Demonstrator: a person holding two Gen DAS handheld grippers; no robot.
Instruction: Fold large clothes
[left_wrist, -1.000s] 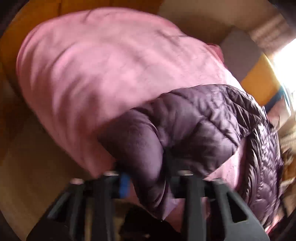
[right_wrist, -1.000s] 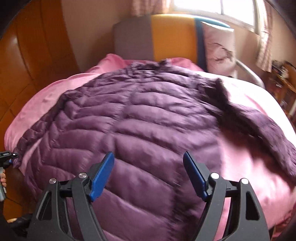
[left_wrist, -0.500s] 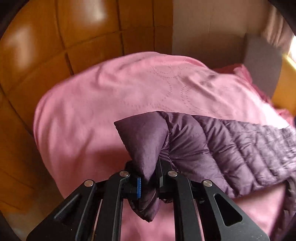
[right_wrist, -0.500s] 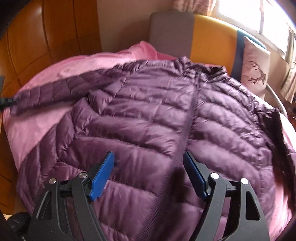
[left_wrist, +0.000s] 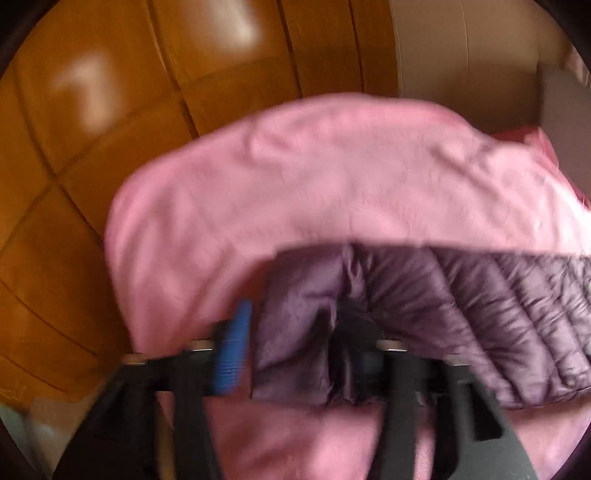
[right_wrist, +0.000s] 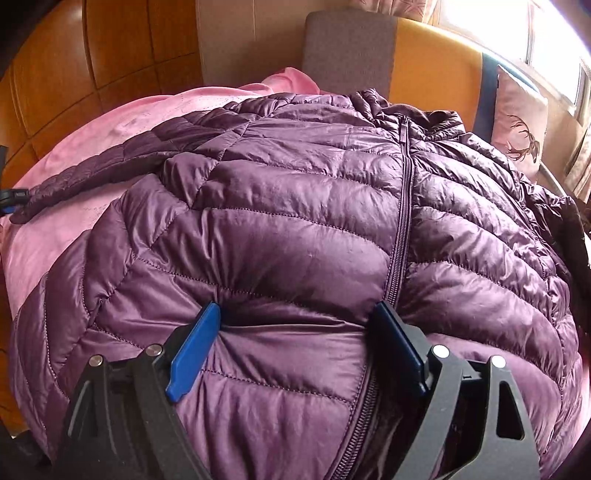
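Flat: purple jacket (right_wrist: 295, 240) on pink bedspread (left_wrist: 332, 177), zipped.

pink bed (right_wrist: 62, 236), purple jacket (right_wrist: 295, 229) spread on it

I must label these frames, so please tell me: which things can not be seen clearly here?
- Left wrist view: motion blur; whether the left hand-held gripper grips the sleeve cuff is unclear.
- Right wrist view: the jacket hem is cut off by the bottom edge and the open right hand-held gripper.
- The far sleeve runs out of frame.
- The jacket hides the pink bed cover beneath it.
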